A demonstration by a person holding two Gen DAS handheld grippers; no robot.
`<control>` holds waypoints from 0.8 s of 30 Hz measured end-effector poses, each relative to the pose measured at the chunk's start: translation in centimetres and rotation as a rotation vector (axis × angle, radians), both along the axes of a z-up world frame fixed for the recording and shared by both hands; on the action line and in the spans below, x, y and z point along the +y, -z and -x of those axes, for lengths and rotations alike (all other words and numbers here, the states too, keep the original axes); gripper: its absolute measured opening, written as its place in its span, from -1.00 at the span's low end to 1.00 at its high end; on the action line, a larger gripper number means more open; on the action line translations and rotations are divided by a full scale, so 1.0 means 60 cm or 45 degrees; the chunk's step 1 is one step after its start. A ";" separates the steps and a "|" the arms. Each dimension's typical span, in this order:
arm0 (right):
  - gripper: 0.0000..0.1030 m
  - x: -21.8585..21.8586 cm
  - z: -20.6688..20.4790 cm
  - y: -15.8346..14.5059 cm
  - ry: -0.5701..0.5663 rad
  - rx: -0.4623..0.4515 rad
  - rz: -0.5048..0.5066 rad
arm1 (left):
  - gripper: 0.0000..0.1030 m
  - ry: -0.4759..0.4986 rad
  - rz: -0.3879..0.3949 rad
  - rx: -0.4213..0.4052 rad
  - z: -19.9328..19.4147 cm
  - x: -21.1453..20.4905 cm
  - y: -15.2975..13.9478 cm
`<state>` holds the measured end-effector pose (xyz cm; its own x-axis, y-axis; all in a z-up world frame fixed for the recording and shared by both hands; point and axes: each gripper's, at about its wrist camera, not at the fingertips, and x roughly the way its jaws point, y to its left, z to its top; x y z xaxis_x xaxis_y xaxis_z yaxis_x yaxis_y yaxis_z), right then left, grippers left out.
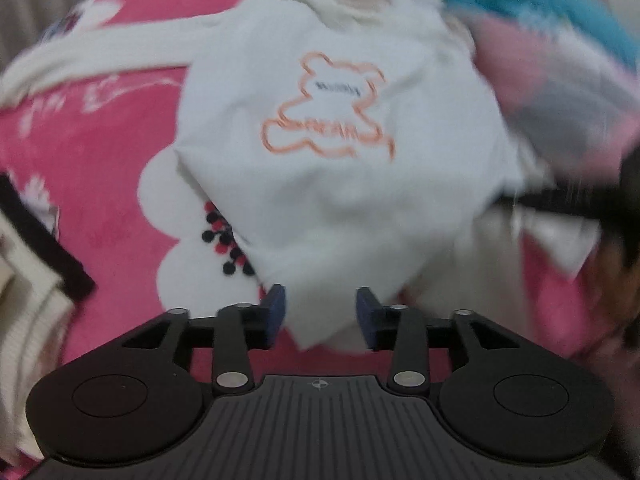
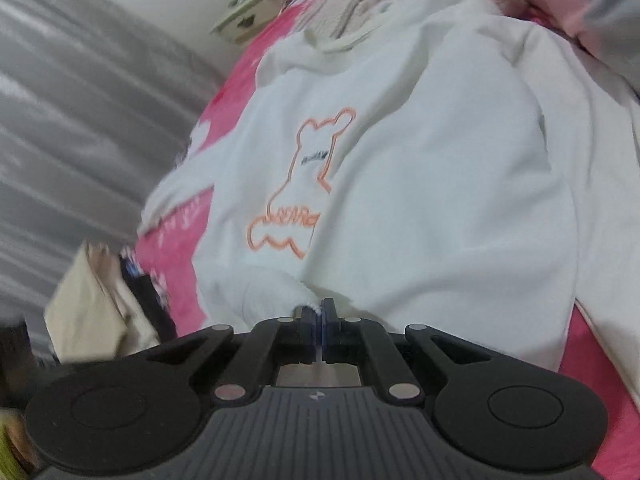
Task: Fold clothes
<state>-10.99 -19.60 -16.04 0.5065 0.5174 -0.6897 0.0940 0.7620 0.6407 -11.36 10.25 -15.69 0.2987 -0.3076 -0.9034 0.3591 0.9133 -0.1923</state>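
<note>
Right wrist view shows the right gripper [image 2: 319, 309] clamped on the white bear-print sweatshirt's [image 2: 420, 184] hem on the pink bed blanket [image 2: 176, 248], so the left gripper [image 1: 320, 312], jaws apart, should pinch the near corner squarely before folding.

pink patterned blanket [image 1: 100, 168], grey curtain [image 2: 80, 128], pale board with dark spots [image 2: 244, 20] at blanket's far edge
</note>
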 end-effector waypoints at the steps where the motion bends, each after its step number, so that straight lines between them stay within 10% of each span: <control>1: -0.94 -0.003 -0.002 0.002 0.010 -0.002 -0.011 | -0.17 0.012 -0.052 -0.020 0.010 -0.011 0.014; 9: -0.94 -0.002 -0.018 0.016 0.052 -0.008 -0.033 | -0.17 -0.011 -0.271 -0.125 0.032 -0.047 0.083; 19: -0.94 -0.024 -0.027 0.034 0.141 0.020 -0.089 | 0.04 0.057 -0.182 -0.194 0.043 -0.066 0.099; 24: -0.94 -0.026 -0.032 0.036 0.156 0.016 -0.082 | -0.38 0.002 -0.122 -0.191 0.040 -0.066 0.105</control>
<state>-9.09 -21.18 -18.21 0.5605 0.4952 -0.6638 0.1923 0.7018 0.6860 -13.76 6.28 -22.00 0.4317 -0.2229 -0.8740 0.3786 0.9243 -0.0487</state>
